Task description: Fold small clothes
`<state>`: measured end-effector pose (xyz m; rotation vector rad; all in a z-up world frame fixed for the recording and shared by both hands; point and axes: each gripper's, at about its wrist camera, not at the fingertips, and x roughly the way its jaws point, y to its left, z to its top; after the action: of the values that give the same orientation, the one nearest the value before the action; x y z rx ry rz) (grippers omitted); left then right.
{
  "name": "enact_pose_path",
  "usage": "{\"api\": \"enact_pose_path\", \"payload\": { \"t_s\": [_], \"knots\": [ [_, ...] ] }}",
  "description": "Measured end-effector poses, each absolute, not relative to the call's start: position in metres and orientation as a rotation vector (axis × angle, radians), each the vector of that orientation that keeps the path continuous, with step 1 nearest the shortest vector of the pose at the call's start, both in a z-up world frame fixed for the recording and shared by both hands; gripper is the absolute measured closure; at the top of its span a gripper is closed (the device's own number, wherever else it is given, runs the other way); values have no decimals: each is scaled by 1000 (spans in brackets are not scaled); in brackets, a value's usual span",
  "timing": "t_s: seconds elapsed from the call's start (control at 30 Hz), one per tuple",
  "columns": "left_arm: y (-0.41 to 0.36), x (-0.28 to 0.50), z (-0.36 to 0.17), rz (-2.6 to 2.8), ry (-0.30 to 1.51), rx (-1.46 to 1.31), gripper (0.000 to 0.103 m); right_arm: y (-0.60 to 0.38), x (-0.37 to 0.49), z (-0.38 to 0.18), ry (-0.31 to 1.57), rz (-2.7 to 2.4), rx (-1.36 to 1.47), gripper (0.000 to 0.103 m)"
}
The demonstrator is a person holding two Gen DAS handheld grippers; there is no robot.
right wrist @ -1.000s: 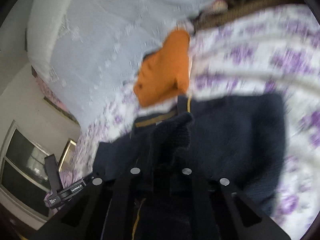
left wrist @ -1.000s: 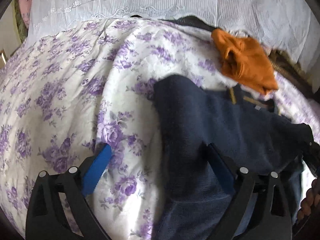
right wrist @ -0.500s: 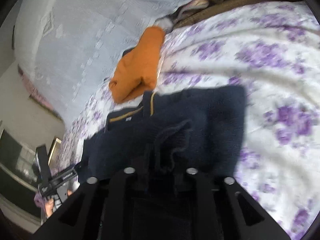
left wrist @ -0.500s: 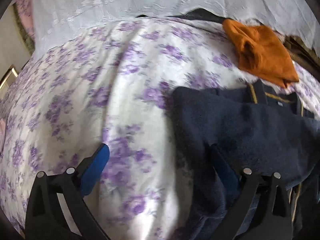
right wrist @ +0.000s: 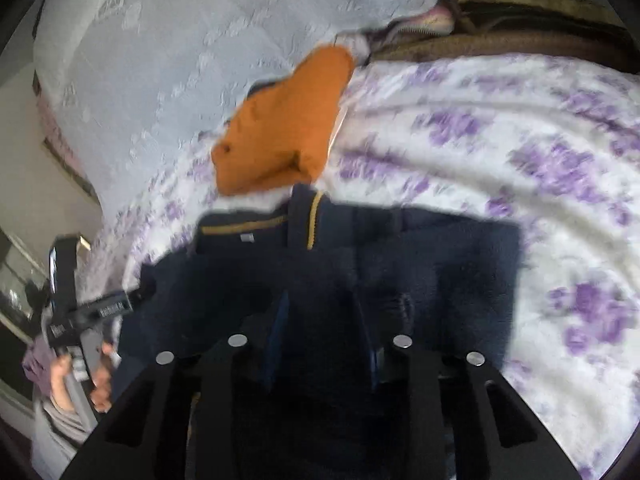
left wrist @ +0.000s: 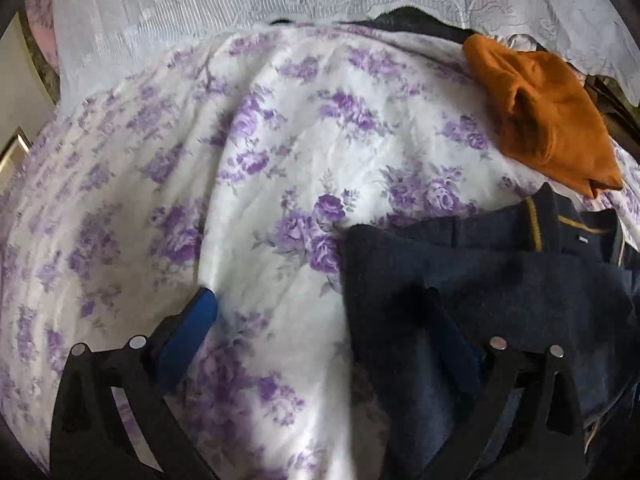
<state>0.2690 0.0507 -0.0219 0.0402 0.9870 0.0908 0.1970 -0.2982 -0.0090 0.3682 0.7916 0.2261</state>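
Two grippers work my navy sweater [left wrist: 480, 280] at lower right of the left view: right gripper [right wrist: 324, 320] pinches a fold to carry it over, left gripper [left wrist: 320, 320] spread wide, straddling the edge.

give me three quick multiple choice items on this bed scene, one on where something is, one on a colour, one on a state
1. Where does the orange garment lie relative to the navy garment?
A. beyond its collar end
B. under it
C. between the left tongs

2. What colour is the stripe on the navy garment's collar?
A. red
B. mustard yellow
C. white

3. How do the left tongs stand?
A. shut on the orange garment
B. shut on the bedspread
C. open, holding nothing

Answers:
1 A, the orange piece rests on the floral bedspread past the collar.
2 B, a yellow line runs along the collar.
3 C, the blue fingers sit wide apart.
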Motion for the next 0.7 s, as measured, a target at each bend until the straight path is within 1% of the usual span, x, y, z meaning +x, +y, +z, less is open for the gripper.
{"api": "enact_pose_path", "payload": {
  "t_s": [0.07,0.13,0.2,0.23,0.3,0.37,0.4,0.47,0.5,0.53,0.63,0.7],
  "knots": [
    [51,249,-10,28,964,3,5,-296,182,4,753,234,323,64],
    [54,229,-2,-58,932,-28,4,-290,168,7,770,227,257,59],
    [48,212,-6,-67,938,10,4,-285,164,-3,825,186,209,56],
    [45,212,-13,-64,958,45,4,-285,164,-12,853,175,190,55],
    [40,219,-31,-48,995,68,4,-288,161,-18,833,178,202,55],
    [37,215,-26,-23,972,89,4,-288,156,-9,825,162,214,55],
    [38,210,-20,-22,962,79,4,-286,148,-1,791,172,212,54],
    [39,194,-8,-93,946,-3,4,-278,141,8,761,196,190,54],
    [38,191,-4,-128,944,-27,4,-273,139,12,751,205,175,53],
    [34,185,-1,-151,939,-35,4,-268,140,13,746,212,173,49],
    [7,188,4,-155,922,24,4,-250,159,0,801,205,150,47],
    [-12,199,-8,-132,963,67,4,-238,168,-10,844,178,85,46]
  ]
}}
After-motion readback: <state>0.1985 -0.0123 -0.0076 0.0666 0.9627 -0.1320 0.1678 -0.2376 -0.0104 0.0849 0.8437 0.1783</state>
